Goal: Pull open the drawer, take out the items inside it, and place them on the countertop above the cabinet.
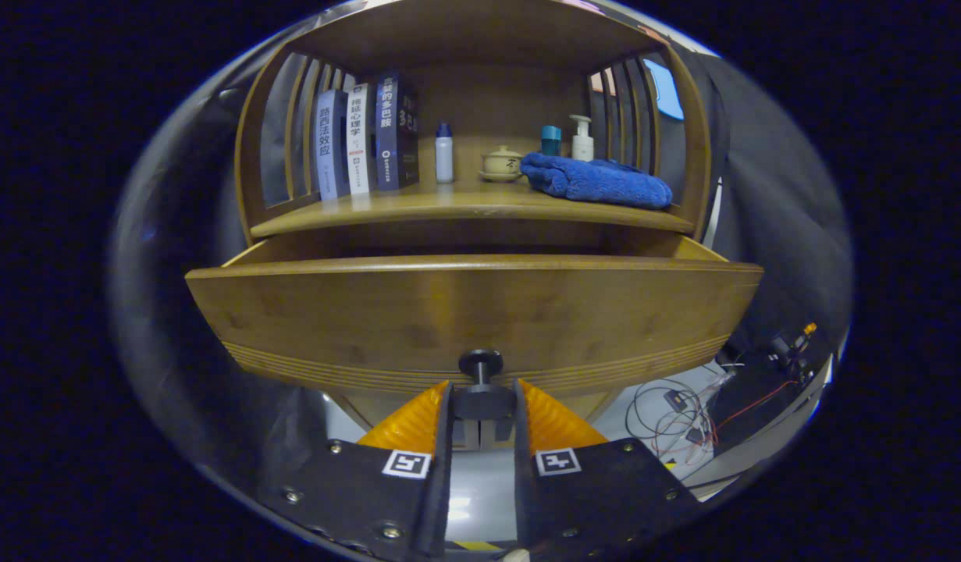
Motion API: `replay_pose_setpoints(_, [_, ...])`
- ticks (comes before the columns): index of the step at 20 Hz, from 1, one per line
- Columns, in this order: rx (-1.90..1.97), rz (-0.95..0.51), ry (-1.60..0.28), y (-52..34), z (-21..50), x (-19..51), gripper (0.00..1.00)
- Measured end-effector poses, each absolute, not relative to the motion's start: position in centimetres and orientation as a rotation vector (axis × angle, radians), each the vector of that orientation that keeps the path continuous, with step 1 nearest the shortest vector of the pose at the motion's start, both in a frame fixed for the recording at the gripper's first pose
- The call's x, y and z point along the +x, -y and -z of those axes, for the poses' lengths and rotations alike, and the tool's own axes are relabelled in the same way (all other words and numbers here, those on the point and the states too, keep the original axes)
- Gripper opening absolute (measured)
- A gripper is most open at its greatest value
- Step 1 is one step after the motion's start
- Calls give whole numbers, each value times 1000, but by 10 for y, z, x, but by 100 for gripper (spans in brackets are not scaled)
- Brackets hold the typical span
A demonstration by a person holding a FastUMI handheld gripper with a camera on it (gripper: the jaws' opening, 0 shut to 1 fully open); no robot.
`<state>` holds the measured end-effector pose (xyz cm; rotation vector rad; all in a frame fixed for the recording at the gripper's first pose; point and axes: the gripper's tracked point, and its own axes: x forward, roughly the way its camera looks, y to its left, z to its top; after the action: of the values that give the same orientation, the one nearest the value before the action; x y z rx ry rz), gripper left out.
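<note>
My tool (482, 406) pinches the drawer knob (481, 364) at lower centre — drawer (472, 312) pulled out, blue towel (596, 179) on the bench (464, 209) upper right.

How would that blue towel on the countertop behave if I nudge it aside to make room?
The blue towel looks soft and loosely bunched, so it would probably crumple rather than slide whole. It lies beside the lidded cup and pump bottle, so dragging might tip them. The gripper is at the drawer knob.

The drawer (472, 312) stood pulled out below the tabletop (464, 207), which carried books (363, 140) left, a bottle (444, 154) and cup (502, 164) centre, a towel (597, 181) right.
</note>
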<state>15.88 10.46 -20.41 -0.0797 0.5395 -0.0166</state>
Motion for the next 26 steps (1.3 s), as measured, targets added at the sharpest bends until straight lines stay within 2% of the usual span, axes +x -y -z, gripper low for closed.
replay_pose_setpoints(8, [-109, 56, -596, -98, 209, 90, 34])
replay_pose_setpoints(13, [-62, 19, -595, -100, 213, 90, 35])
replay_pose_setpoints(16, [-62, 0, -639, -103, 224, 78, 48])
replay_pose_setpoints(18, [-75, 11, -611, -102, 220, 70, 55])
replay_pose_setpoints(21, [-25, 37, -556, -102, 201, 55, 55])
replay_pose_setpoints(26, [10, 43, -351, -109, 125, 90, 56])
